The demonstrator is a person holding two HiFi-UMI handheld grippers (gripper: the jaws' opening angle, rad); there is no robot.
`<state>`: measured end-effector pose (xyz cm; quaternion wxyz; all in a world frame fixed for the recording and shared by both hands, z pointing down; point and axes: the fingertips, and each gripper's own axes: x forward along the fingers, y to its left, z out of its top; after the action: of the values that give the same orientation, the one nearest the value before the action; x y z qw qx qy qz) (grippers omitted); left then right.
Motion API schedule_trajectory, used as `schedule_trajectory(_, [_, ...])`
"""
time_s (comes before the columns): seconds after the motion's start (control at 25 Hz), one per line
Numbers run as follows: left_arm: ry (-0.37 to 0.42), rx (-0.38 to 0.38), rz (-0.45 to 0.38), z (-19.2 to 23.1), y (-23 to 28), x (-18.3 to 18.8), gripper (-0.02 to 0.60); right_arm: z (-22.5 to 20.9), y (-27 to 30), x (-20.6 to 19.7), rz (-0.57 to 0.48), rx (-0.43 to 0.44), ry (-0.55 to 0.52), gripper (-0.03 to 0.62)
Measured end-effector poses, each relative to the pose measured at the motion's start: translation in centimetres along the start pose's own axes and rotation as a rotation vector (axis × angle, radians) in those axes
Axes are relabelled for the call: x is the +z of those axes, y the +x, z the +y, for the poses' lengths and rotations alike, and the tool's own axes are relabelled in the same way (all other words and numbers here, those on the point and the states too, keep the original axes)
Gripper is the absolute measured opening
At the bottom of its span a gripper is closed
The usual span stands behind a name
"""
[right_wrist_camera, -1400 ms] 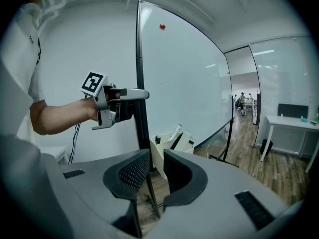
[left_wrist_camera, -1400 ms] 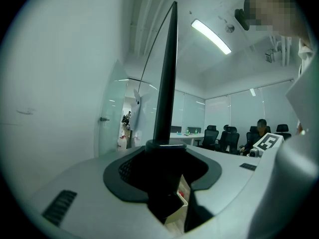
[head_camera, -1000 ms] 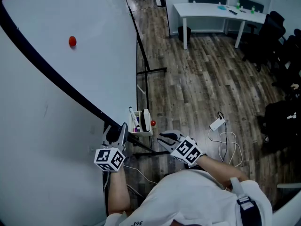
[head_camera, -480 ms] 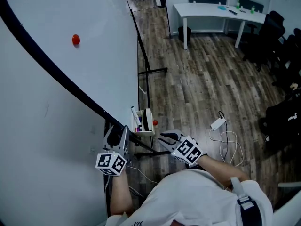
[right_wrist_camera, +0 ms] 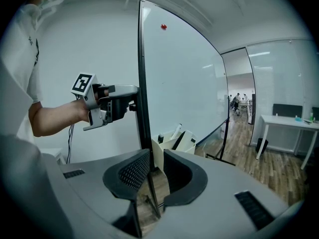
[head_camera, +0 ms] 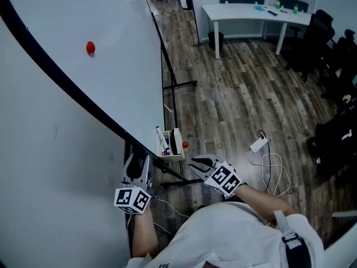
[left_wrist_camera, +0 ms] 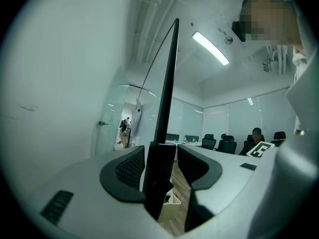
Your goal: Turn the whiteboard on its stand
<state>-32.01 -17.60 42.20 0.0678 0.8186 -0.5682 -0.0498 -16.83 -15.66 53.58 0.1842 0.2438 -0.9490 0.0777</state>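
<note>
Whiteboard (head_camera: pixel 83 94) tilted on its stand, 2 grippers at its lower corner
Left gripper (head_camera: pixel 136 162) straddles the black frame, jaws apart (gap beside 1 pad); right gripper (head_camera: pixel 193 164), jaws spread and empty, hangs near the marker tray (head_camera: pixel 170 149).

white table (head_camera: pixel 234 10) — far wall | chairs (head_camera: pixel 312 41) | corded adapter (head_camera: pixel 257 146) — floor (head_camera: pixel 234 94)

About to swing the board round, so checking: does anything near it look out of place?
Only a white cable with its adapter, lying loose in coils on the floor to the right of the whiteboard. Nothing looks spilled or broken; the marker box hangs at the board's edge.
</note>
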Motion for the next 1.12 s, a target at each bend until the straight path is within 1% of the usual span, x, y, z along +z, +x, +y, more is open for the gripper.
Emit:
schedule_trajectory(0.2, [-0.02, -0.004, 0.008, 0.1, -1.2, -0.7, 0.196, 0.4, 0.1, 0.1, -0.006, -0.011, 0.007, 0.101])
schedule_trajectory(0.32, [-0.029, -0.004, 0.008, 0.0, -1.8, -0.5, 0.196, 0.7, 0.0, 0.4, -0.006, -0.014, 0.012, 0.101])
schedule_trajectory(0.52, [-0.055, -0.003, 0.008, 0.1, -2.7, -1.1, 0.196, 0.9, -0.2, 0.0, -0.001, -0.025, 0.024, 0.101])
schedule_trajectory(0.72, [-0.097, -0.03, 0.0, -0.4, -3.2, -1.6, 0.195, 0.8, -0.5, -0.3, 0.001, -0.049, 0.039, 0.1])
schedule_trajectory(0.88, [-0.12, -0.063, 0.008, -1.2, -3.9, -2.5, 0.178, 0.7, -1.1, -0.8, 0.007, -0.071, 0.055, 0.1])
schedule_trajectory(1.12, [-0.166, -0.073, 0.046, -1.6, -5.4, -4.5, 0.137, 1.0, -1.8, -1.6, 0.016, -0.098, 0.066, 0.1])
